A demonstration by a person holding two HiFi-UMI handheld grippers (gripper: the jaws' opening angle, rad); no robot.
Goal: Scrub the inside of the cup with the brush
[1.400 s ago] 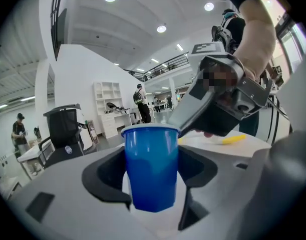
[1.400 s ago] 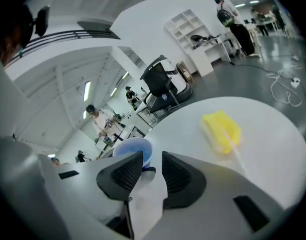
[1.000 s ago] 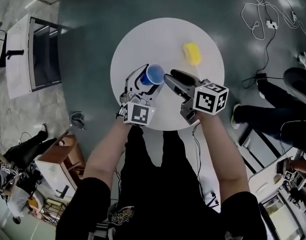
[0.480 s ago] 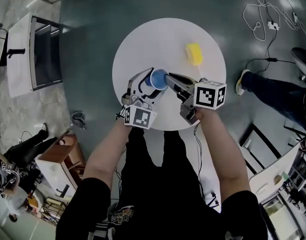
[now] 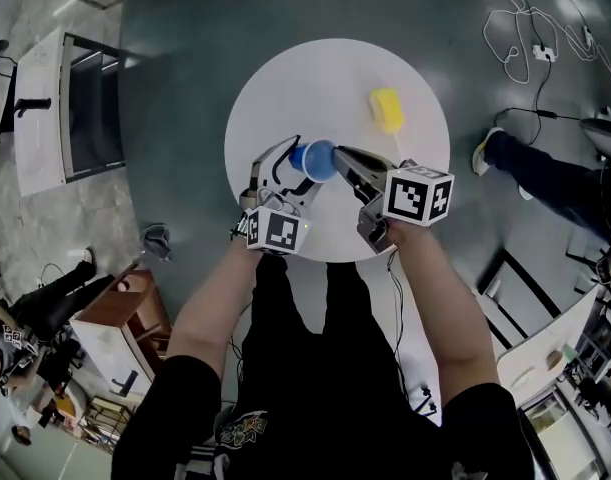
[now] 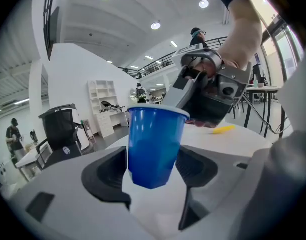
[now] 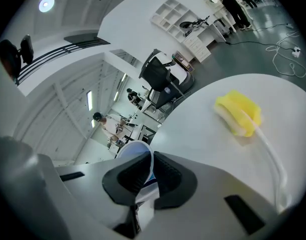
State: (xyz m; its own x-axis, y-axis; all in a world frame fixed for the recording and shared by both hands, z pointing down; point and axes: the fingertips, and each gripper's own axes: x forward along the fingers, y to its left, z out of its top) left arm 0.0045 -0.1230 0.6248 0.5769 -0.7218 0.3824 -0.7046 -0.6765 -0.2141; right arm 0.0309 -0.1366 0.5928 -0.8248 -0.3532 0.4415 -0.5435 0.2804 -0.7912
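A blue cup point(image 5: 315, 159) is held over the round white table point(image 5: 315, 73), near its front edge. My left gripper point(image 5: 290, 165) is shut on the cup's body point(image 6: 155, 144), one pad on each side. My right gripper point(image 5: 336, 156) comes in from the right, and its jaws have just been closing. They now pinch the cup's rim point(image 7: 138, 150), one jaw inside and one outside. In the left gripper view the right gripper point(image 6: 203, 101) sits at the cup's far lip. The yellow brush point(image 5: 386, 108) lies untouched on the table at the back right, its clear handle point(image 7: 271, 156) trailing toward me.
Cables point(image 5: 530, 23) lie on the floor at the far right. A person's legs point(image 5: 555, 183) stand to the right of the table. A white cabinet point(image 5: 65, 108) is at the left, and a wooden stool point(image 5: 125, 308) at the near left.
My right gripper has closed from wide open onto the cup's rim. The cup and left gripper shifted slightly right. The person at the right has moved away from the table.
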